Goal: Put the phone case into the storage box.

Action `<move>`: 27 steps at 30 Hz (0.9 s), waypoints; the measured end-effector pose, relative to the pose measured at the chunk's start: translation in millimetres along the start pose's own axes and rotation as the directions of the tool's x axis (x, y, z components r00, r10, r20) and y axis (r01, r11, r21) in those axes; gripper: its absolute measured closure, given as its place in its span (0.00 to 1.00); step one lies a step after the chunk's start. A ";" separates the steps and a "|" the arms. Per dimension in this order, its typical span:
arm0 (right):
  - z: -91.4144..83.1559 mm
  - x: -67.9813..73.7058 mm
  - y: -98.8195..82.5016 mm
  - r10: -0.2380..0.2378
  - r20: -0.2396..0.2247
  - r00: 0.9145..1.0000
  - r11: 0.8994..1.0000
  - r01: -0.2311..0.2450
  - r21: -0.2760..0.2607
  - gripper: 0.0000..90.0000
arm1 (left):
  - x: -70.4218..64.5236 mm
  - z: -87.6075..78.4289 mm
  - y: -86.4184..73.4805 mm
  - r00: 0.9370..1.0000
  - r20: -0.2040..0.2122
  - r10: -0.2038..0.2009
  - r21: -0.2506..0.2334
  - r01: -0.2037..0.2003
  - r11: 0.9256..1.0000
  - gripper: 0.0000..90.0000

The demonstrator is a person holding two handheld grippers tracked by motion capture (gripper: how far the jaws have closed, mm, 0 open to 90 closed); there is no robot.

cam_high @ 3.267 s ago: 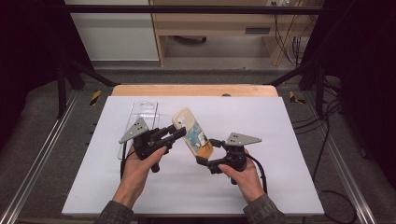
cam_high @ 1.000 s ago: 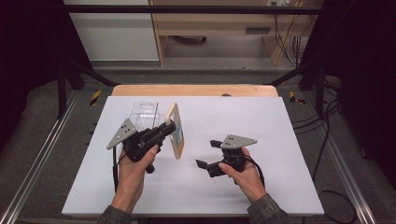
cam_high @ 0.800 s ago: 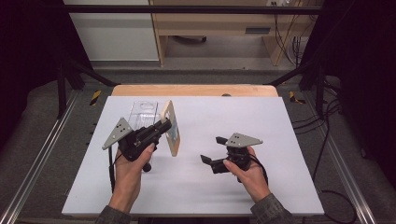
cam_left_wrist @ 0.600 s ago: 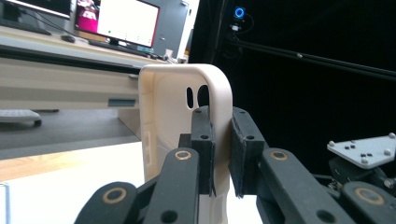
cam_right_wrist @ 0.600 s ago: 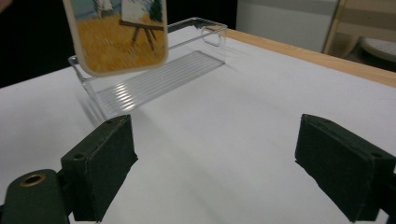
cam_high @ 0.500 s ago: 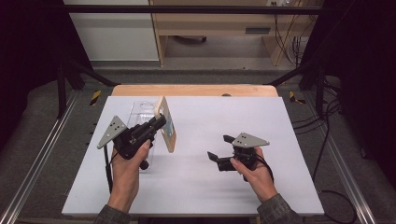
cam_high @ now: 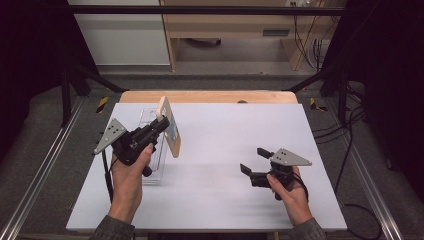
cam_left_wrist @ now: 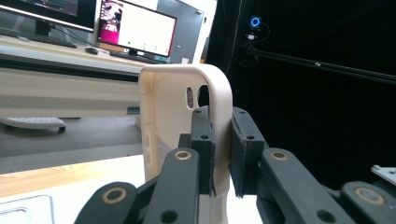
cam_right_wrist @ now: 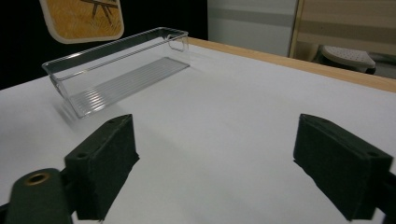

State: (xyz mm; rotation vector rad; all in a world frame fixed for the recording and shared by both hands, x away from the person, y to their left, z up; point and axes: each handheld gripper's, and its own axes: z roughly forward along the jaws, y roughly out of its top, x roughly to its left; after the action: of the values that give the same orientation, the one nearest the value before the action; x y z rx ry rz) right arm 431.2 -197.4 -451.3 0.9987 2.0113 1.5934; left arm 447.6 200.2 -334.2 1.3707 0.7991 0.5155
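1. Two grippers work over the white table [cam_high: 210,200]. The left gripper [cam_high: 159,125] is near the far-left corner, the right gripper [cam_high: 252,162] towards the right edge, well apart, with bare table between them.
2. The left gripper's jaws are clamped on a cream phone case [cam_high: 169,127], raised over the clear tray [cam_high: 150,172] by the left edge.
3. The right gripper's jaws stand wide apart with nothing between them.
4. The left gripper view shows the case's camera cutout [cam_left_wrist: 192,96] beside the pads; the right gripper view shows its printed yellow face [cam_right_wrist: 81,18] above the tray [cam_right_wrist: 116,65].
5. The case stands on edge, its long axis running from the far edge towards the near one, sloping down.
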 end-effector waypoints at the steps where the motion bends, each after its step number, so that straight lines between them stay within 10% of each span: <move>1: -3.0 -0.4 -1.2 -0.005 0.006 1.000 1.000 0.005 -0.002 0.12 | 0.8 0.3 1.0 1.000 -0.005 0.006 0.001 -0.006 1.000 0.90; 17: -34.2 -18.8 -24.7 0.032 0.116 0.993 0.991 -0.016 -0.136 0.06 | 14.1 14.6 18.7 0.993 -0.112 0.038 -0.008 -0.039 0.999 0.90; 27: -37.7 -25.1 -34.3 0.038 0.162 0.986 0.992 -0.017 -0.127 0.06 | 36.4 12.9 28.0 0.978 -0.201 0.044 -0.012 -0.048 0.999 0.90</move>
State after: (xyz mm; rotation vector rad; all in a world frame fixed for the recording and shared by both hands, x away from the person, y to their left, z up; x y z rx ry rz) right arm 412.4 -244.7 -476.6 1.0768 1.7730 1.5747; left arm 484.2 223.0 -313.9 1.3382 0.9265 0.7039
